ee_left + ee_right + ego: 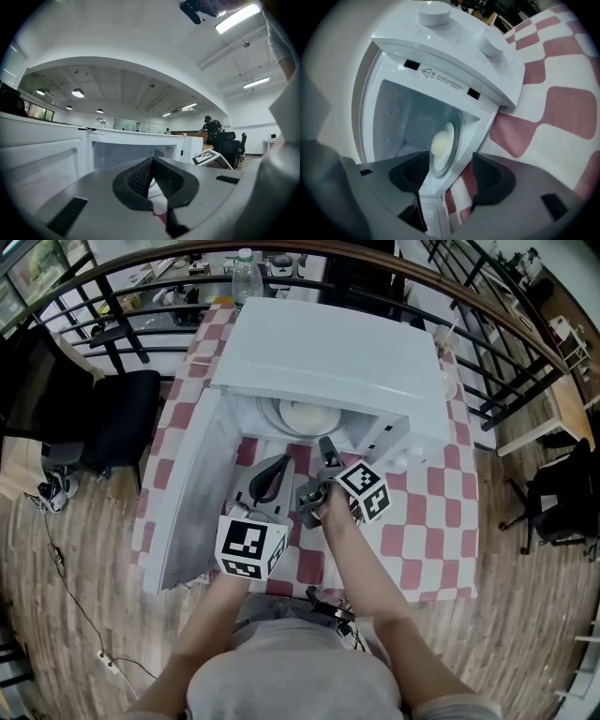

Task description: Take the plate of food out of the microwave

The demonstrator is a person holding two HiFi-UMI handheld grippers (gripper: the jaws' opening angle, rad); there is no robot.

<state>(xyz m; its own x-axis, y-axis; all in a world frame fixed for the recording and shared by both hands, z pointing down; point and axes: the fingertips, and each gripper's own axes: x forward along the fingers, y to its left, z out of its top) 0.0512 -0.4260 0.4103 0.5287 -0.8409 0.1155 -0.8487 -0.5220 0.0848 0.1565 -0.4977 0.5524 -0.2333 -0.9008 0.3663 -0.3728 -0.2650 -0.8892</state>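
Plate of food (305,416) sits inside the open microwave (328,352), near the top middle of the head view. It rests on the floor of the box, a bit back from the front edge. The door (187,512) hangs wide open at the left of the frame.

The right claw (328,454) is the nearer one. It is just in front of the opening and points in at the plate, which lies straight ahead of it and farther in. Its two jaws stand wide apart and hold nothing. In the right gripper view the plate (443,140) shows in the gap above the jaws, in the middle of the frame. It looks turned on its side there, so I think the claw is tipped sideways and would have to line its jaws up with the flat rim.

The left claw (267,479) is lower and to the left, near the door. Its jaws are closed together on nothing.

The plate is round, pale and thin. A soft, whitish-yellow lump of food lies in its middle. The rim looks like the part to pinch.
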